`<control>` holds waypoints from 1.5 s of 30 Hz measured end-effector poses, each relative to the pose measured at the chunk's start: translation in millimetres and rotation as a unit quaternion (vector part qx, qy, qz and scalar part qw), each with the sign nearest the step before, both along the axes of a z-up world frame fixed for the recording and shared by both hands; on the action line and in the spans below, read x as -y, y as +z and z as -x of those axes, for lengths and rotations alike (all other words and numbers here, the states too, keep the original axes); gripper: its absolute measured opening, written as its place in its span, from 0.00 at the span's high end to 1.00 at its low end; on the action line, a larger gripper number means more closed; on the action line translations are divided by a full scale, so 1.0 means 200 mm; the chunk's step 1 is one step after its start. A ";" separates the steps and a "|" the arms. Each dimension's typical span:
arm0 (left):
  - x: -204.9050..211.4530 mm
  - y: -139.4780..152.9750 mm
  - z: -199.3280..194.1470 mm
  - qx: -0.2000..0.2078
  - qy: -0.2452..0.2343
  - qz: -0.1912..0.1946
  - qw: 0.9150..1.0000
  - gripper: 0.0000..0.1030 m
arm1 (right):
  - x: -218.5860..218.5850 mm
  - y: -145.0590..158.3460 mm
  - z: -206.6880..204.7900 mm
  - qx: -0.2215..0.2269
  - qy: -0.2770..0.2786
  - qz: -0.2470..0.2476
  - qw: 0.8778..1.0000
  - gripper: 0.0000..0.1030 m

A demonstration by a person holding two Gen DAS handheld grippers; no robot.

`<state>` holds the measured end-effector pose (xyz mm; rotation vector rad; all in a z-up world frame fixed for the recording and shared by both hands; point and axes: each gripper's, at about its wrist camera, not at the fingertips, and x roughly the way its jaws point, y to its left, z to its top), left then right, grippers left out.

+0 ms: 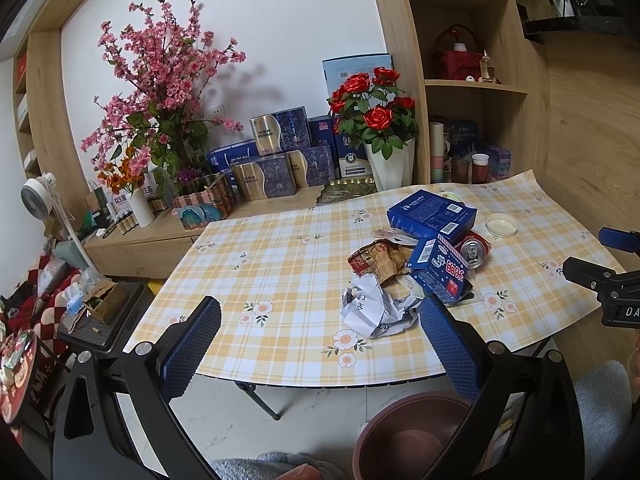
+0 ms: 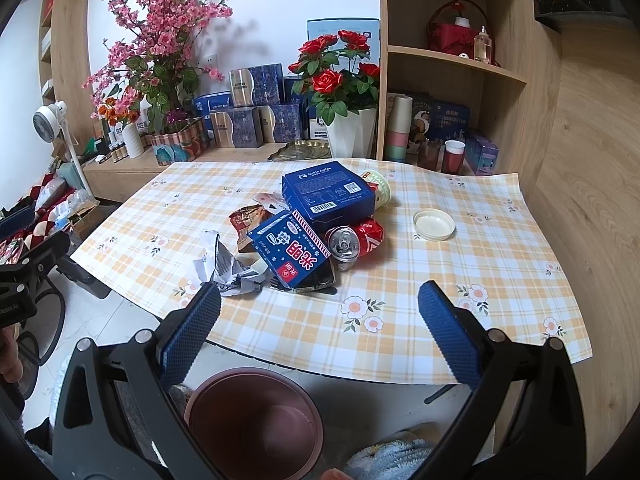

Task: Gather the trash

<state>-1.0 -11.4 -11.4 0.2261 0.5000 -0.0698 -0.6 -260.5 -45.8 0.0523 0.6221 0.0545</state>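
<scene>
My left gripper [image 1: 320, 336]: jaws spread wide, holding nothing, above the table's near edge.
My right gripper [image 2: 319, 316]: jaws likewise spread, empty.
Crumpled paper [image 1: 374, 312]: just ahead of my left jaws, nearest piece of the trash heap.
Small blue carton [image 2: 290, 252]: ahead of my right jaws, leaning on a red can [image 2: 354, 240].
Large blue box [image 2: 328, 194]: farther out, atop the heap.
Brown bin [image 2: 256, 416]: below my jaws, on the floor.
Tablecloth [image 2: 480, 280]: checked, under everything.
</scene>
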 end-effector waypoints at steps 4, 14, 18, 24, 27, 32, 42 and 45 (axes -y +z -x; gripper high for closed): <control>0.03 -0.07 0.01 -0.001 -0.004 0.000 1.000 0.05 | 0.00 0.00 0.00 0.000 0.000 0.000 1.000 0.05; -0.02 -0.11 -0.03 -0.024 -0.042 0.029 0.998 0.05 | 0.00 -0.10 0.01 0.012 0.006 -0.025 1.000 0.05; -0.09 -0.15 -0.06 -0.035 -0.042 0.076 0.996 0.05 | 0.01 -0.12 -0.03 -0.001 0.027 -0.049 0.998 0.05; -0.19 -0.20 -0.13 -0.046 -0.032 0.145 0.988 0.05 | -0.02 -0.14 -0.02 0.049 0.063 -0.068 0.995 0.05; -0.21 -0.22 -0.16 -0.046 -0.031 0.135 0.989 0.05 | -0.04 -0.16 -0.07 0.034 0.073 -0.051 0.995 0.05; -0.25 -0.27 -0.25 -0.050 -0.007 0.129 0.990 0.05 | -0.10 -0.26 -0.25 -0.005 0.092 0.006 0.996 0.05; -0.30 -0.39 -0.42 -0.036 0.003 0.123 0.992 0.05 | -0.23 -0.49 -0.72 -0.020 0.172 0.096 0.980 0.06; -0.31 -0.42 -0.47 -0.048 0.005 0.119 0.992 0.05 | -0.24 -0.53 -0.83 -0.025 0.191 0.107 0.975 0.06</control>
